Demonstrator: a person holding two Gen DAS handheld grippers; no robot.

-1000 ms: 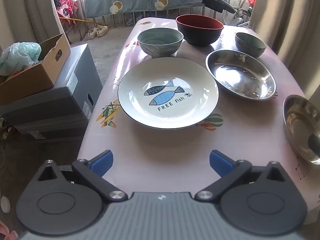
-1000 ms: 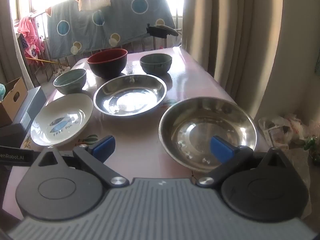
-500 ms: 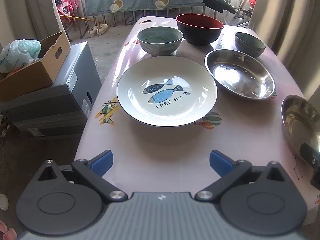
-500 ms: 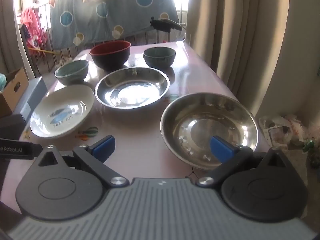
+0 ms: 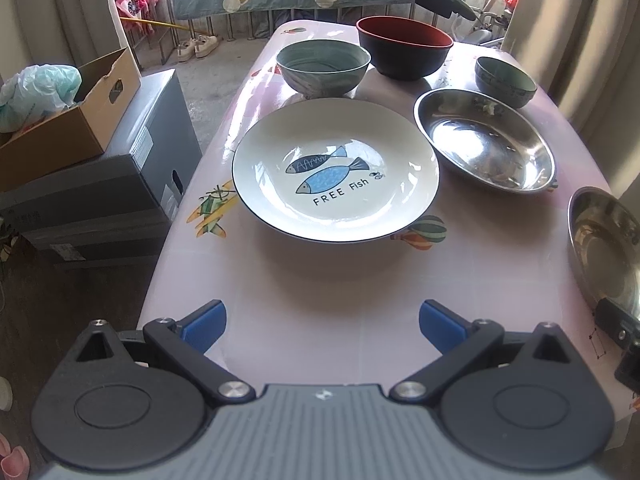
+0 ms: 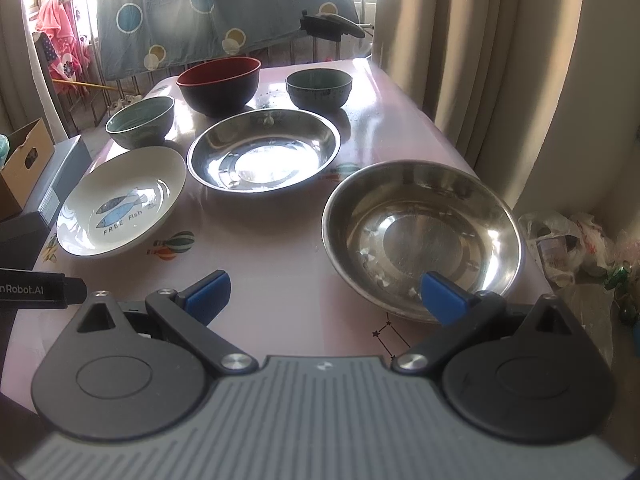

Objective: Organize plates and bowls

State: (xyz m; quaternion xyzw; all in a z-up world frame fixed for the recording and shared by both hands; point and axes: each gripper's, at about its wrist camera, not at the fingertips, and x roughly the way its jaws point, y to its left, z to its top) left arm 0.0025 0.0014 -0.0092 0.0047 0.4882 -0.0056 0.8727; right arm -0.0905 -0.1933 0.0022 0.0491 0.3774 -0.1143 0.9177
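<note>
Between the spread fingertips of the right gripper (image 6: 326, 294), gaping wide and holding nothing, the near steel dish (image 6: 422, 236) is sitting, its rim just beside the right finger. Judging the step as a rim pickup, the fingers ought to be straddling that rim before closing. Ahead of the left gripper (image 5: 322, 322), equally wide and empty, the fish plate (image 5: 335, 170) is lying. Glare is hiding the dish's contents.
</note>
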